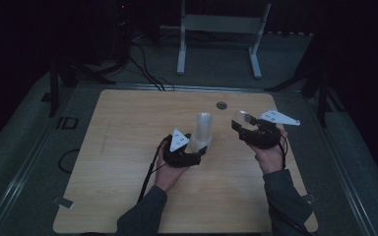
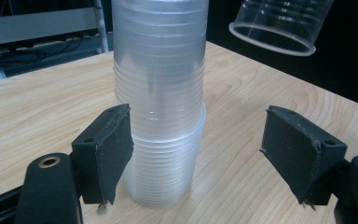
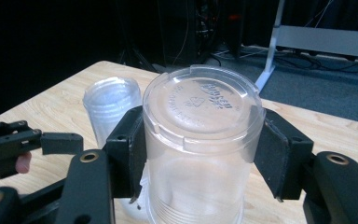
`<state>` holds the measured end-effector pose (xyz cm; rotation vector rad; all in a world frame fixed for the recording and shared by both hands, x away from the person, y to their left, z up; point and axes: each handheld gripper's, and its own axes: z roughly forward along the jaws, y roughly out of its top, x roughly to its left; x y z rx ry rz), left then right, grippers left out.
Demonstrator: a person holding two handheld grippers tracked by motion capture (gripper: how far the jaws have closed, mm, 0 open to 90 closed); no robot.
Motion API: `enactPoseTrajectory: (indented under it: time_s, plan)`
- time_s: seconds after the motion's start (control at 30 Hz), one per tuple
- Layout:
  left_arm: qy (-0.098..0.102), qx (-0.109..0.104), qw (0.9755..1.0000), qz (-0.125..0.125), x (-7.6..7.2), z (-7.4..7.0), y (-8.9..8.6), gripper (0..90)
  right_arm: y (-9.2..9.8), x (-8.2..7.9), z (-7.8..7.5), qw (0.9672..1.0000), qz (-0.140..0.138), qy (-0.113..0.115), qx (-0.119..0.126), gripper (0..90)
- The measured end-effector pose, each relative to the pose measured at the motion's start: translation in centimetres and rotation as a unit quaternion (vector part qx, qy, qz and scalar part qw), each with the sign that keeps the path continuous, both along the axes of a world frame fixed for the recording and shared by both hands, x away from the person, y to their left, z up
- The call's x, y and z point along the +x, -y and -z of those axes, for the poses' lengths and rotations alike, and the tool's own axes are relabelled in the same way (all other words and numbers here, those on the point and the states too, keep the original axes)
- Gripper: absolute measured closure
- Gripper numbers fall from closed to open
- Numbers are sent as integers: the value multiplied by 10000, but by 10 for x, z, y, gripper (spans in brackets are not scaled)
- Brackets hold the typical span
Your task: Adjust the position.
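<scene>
My left hand [image 1: 167,169] reaches in from the near edge of the wooden table [image 1: 128,147] and rests low, holding the left gripper [image 1: 193,153] level against a stack of clear plastic cups [image 1: 202,130] that stands upside down near the table's middle. My right hand [image 1: 270,155] is raised to the right of the stack, and its right gripper [image 1: 238,124] clamps a single clear cup [image 1: 239,118] held off the table, base pointing away from me.

The left gripper view shows my left jaws spread, one pad beside the stack [image 2: 161,102], the other well apart. The right gripper view shows both pads pressed on the single cup [image 3: 200,140], with embossed marks on its base that are too faint to read.

The cup's rim is cut off at the bottom there, and the room beyond is dark.
</scene>
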<state>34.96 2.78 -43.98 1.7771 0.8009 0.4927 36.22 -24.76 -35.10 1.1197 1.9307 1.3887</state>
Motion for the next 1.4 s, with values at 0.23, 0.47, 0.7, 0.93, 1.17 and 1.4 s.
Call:
enactPoseTrajectory:
  time_s: [0.23, 0.47, 0.7, 0.93, 1.17, 1.4]
  plan:
    - [3, 38, 10000, 51, -2, 1, 2, 241, 3, -2, 13, 9999, 44, -115, -28, 402]
    - [40, 48, 10000, 77, -5, 0, 3, 241, 7, -5, 20, 9998, 85, -170, 14, 402]
    - [53, 85, 9999, 124, -6, 0, 5, 241, 10, -7, 27, 9996, 113, -234, 76, 404]
    - [64, 134, 9998, 150, -7, 1, 7, 241, 8, -9, 34, 9993, 58, -313, 195, 407]
    - [41, 194, 9996, 202, -9, 4, 11, 241, 5, -10, 40, 9992, 35, -354, 180, 408]
    - [51, 190, 9995, 247, -10, 4, 15, 241, 5, -11, 45, 9988, 65, -418, 240, 409]
